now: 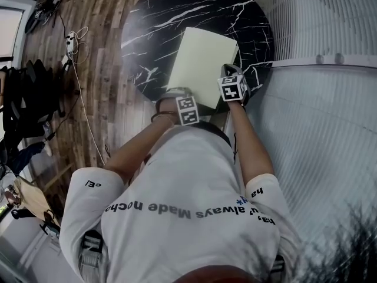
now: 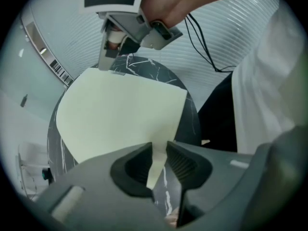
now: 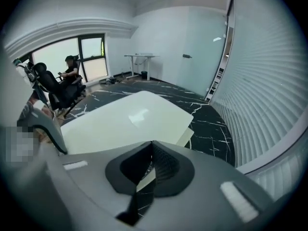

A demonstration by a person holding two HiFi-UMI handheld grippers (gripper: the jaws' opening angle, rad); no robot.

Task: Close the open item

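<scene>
- Lying on the round black counter (image 1: 177, 10) just in front of you, the pale book (image 1: 203, 66) seems nearly shut, its cover raised only slightly.
- Your left gripper (image 2: 159, 153) is clamped on one near corner of that cover. Your right gripper (image 3: 151, 146) sits at the other near corner, jaws drawn together, nothing plainly pinched.
- Expect a light, thin, bendy cover with a smooth sheen. It may slip or crease, so hold close to the edge and ease it down.
</scene>
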